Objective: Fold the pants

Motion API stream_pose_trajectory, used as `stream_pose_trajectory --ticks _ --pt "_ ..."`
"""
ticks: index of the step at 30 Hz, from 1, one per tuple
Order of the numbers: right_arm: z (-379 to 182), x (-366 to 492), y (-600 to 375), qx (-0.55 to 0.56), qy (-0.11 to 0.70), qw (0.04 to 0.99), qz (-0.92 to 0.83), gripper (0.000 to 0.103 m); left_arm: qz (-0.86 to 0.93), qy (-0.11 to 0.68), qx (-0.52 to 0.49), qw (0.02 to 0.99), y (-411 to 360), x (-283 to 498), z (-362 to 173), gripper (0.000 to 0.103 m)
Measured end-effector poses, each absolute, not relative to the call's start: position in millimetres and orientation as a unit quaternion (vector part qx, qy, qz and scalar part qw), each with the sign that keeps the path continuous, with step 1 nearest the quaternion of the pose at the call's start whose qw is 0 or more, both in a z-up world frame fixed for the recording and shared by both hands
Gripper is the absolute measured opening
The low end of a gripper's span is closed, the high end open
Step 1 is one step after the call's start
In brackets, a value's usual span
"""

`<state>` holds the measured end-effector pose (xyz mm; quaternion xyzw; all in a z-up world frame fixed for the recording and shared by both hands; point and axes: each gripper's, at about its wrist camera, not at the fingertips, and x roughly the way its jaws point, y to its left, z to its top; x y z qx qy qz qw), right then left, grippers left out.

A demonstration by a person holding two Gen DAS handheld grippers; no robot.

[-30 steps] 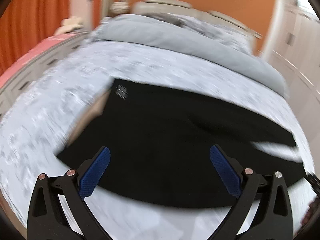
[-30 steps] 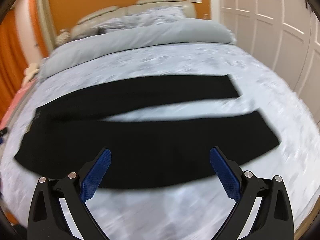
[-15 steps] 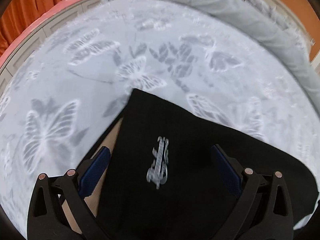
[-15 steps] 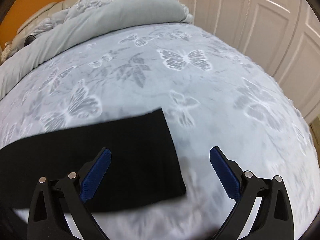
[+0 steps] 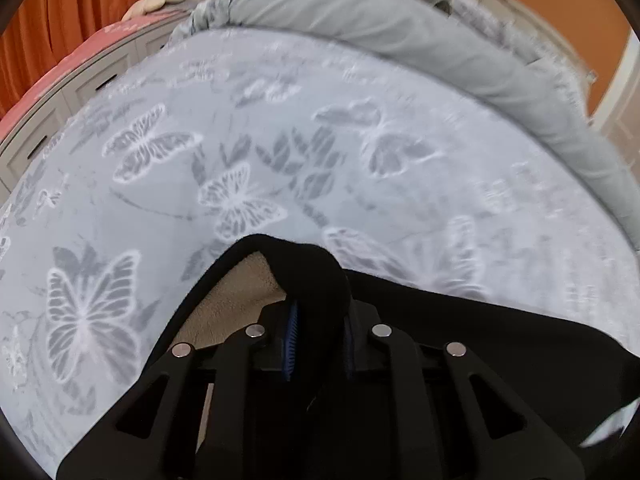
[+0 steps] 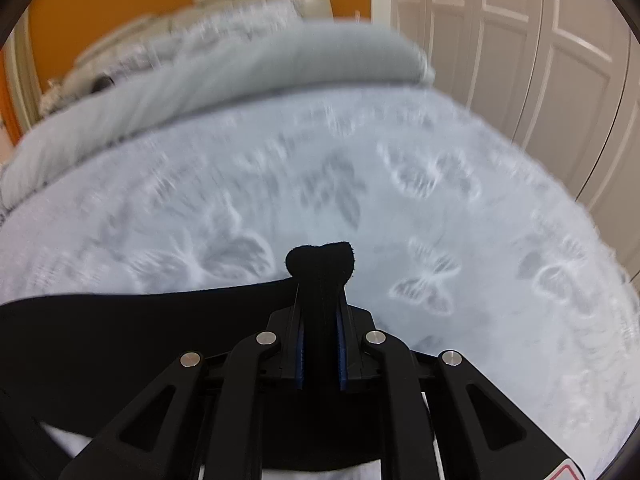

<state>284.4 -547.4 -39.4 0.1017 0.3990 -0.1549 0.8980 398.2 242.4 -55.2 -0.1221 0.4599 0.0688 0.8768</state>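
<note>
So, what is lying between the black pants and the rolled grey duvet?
Only bare butterfly-print bedcover lies between the pants and the duvet, in both wrist views.

Butterfly-print bed [image 5: 360, 200]; black pants [image 5: 500, 344] and rolled grey duvet [image 5: 400, 28] on it

Free room: flat pale blue butterfly-print bedspread [image 5: 360, 168] lies open ahead of both grippers | Far side: rolled grey duvet [image 5: 400, 28] bars the way | Right: white panelled wardrobe doors [image 6: 540, 60] hem in the bed edge | Left: grey drawer unit [image 5: 52, 108] alongside
</note>
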Motion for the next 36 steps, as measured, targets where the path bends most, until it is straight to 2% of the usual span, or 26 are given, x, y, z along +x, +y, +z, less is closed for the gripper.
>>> stream_pose_trajectory --ticks 9,13,18,23,26,27,28,30,31,33,36 --pt "64 194 -526 0.075 0.312 0.94 -0.113 0.01 0.008 0.381 -0.144 0.914 251 303 45 0.016" --pt "79 141 -526 0.059 0.295 0.949 -0.094 0.01 -0.012 0.366 -0.134 0.921 262 242 62 0.017" --pt "50 80 -528 0.045 0.317 0.945 -0.074 0.011 -0.024 0.383 -0.134 0.914 282 172 39 0.017" --pt "-16 44 -517 0.017 0.372 0.925 -0.07 0.011 -0.014 0.427 -0.132 0.895 294 126 -28 0.019" --pt "-52 31 -514 0.019 0.401 0.912 -0.081 0.02 -0.01 0.441 -0.144 0.886 297 109 -65 0.03" --pt "-63 26 -515 0.02 0.409 0.908 -0.09 0.029 -0.008 0.443 -0.149 0.884 298 102 -75 0.035" --pt "-68 22 -518 0.023 0.416 0.904 -0.097 0.043 0.0 0.44 -0.155 0.885 301 96 -78 0.054" --pt "-70 4 -523 0.044 0.412 0.904 -0.107 0.053 0.015 0.419 -0.18 0.89 310 79 -77 0.078" --pt "-67 -4 -526 0.058 0.408 0.905 -0.107 0.062 0.011 0.402 -0.198 0.894 315 68 -72 0.082" --pt "-57 -24 -530 0.087 0.392 0.908 -0.119 0.072 0.003 0.381 -0.249 0.891 327 49 -61 0.09" --pt "-38 -56 -532 0.16 0.355 0.915 -0.105 0.074 -0.018 0.373 -0.313 0.873 337 42 -54 0.092"
